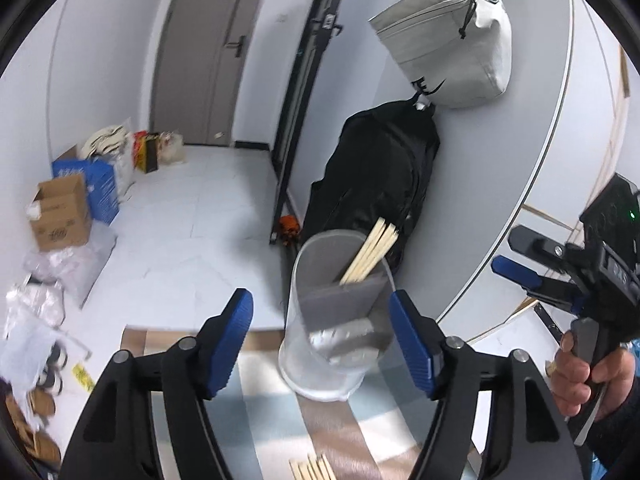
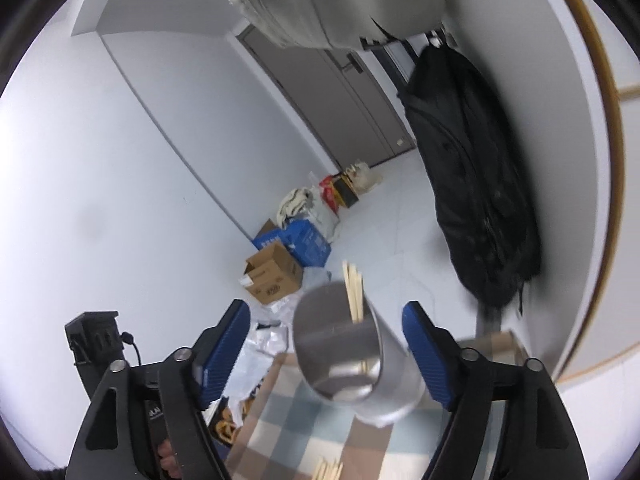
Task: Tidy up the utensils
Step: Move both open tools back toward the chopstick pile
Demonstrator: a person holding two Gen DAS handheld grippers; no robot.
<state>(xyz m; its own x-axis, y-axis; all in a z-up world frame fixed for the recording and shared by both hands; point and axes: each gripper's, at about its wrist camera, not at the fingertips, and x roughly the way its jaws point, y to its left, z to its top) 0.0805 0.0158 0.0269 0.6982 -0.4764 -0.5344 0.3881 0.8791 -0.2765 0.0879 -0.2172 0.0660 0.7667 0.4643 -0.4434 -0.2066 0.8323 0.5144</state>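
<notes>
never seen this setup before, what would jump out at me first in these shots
First, the clear utensil holder standing on the checked cloth between the open blue pads of the left gripper, with wooden chopsticks leaning out of one compartment. More loose chopsticks lie on the cloth at the near edge. Behind, a pale grey bag hangs on the wall above a black bag.
</notes>
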